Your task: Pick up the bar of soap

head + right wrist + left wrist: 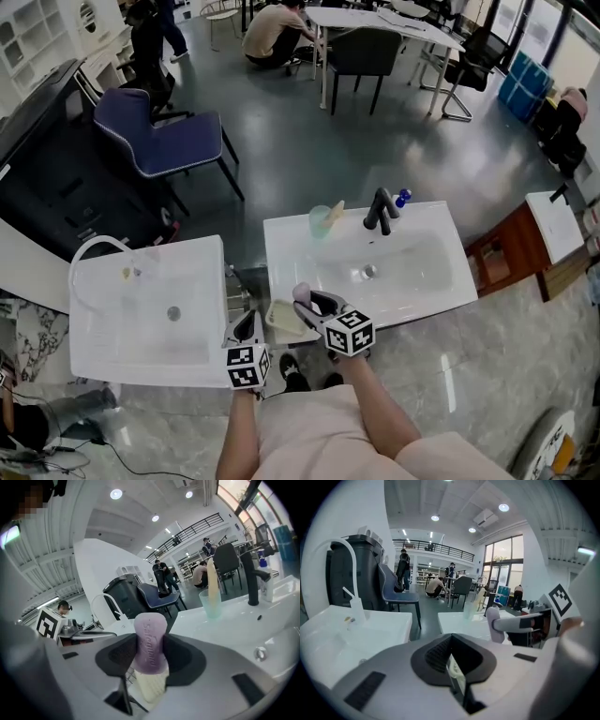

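A lilac bar of soap stands upright between the jaws of my right gripper, which is shut on it. It hangs just above a cream soap dish at the front left corner of the right-hand sink. My left gripper sits at the dish's left side, and its jaws are closed on the thin pale rim of the soap dish. In the left gripper view the soap shows at the right, off the table.
The right sink carries a black faucet and a green cup at its back edge. A second white sink stands to the left. Behind are a blue chair, tables and people; a wooden cabinet is at the right.
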A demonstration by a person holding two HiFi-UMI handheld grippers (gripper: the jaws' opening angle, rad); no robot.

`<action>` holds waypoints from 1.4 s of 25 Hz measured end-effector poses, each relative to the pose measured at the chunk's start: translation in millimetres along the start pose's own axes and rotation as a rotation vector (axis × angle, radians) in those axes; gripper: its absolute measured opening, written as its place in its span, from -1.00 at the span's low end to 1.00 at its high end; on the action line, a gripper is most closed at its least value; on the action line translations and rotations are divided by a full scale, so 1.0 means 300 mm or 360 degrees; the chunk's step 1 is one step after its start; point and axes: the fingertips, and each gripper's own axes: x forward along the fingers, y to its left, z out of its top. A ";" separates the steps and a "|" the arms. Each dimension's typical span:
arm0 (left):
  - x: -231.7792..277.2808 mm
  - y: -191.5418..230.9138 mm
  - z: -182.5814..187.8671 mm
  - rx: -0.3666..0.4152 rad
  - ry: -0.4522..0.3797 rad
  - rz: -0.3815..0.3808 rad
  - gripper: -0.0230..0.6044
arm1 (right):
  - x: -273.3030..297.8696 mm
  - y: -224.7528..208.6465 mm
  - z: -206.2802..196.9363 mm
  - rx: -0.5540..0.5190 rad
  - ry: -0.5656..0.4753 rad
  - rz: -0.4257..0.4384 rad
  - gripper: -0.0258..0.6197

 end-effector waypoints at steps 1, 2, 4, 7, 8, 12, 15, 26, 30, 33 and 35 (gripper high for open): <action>-0.007 -0.003 0.000 -0.0001 0.0002 0.0016 -0.91 | -0.011 0.004 0.007 0.0003 -0.0013 0.0012 -0.36; -0.013 -0.009 -0.002 0.0001 0.0006 0.0029 -0.91 | -0.022 0.008 0.012 0.0006 -0.0025 0.0022 -0.36; -0.023 -0.032 -0.006 0.0006 0.0011 0.0040 -0.91 | -0.049 0.013 0.015 0.0008 -0.0043 0.0037 -0.36; -0.031 -0.076 -0.003 0.0030 0.0002 0.0042 -0.91 | -0.087 0.017 0.015 -0.0006 -0.0067 0.0058 -0.36; -0.035 -0.092 -0.001 0.0036 0.0000 0.0042 -0.91 | -0.101 0.017 0.014 -0.0010 -0.0073 0.0066 -0.36; -0.059 -0.158 -0.015 0.0019 0.0001 0.0021 -0.91 | -0.163 0.009 0.003 0.0008 -0.0111 0.0072 -0.36; -0.083 -0.193 -0.029 0.0003 -0.0008 0.0031 -0.91 | -0.204 -0.001 -0.011 0.0014 -0.0128 0.0071 -0.36; -0.156 -0.266 -0.108 -0.0065 -0.0062 0.0109 -0.91 | -0.290 0.014 -0.048 -0.0014 -0.0164 0.0172 -0.36; -0.175 -0.276 -0.113 -0.0105 -0.0089 0.0115 -0.91 | -0.300 0.027 -0.035 -0.0008 -0.0197 0.0213 -0.36; -0.184 -0.274 -0.118 -0.0116 -0.0098 0.0128 -0.91 | -0.305 0.033 -0.033 -0.0012 -0.0205 0.0225 -0.36; -0.193 -0.269 -0.122 -0.0122 -0.0102 0.0137 -0.91 | -0.307 0.040 -0.034 -0.0014 -0.0208 0.0231 -0.36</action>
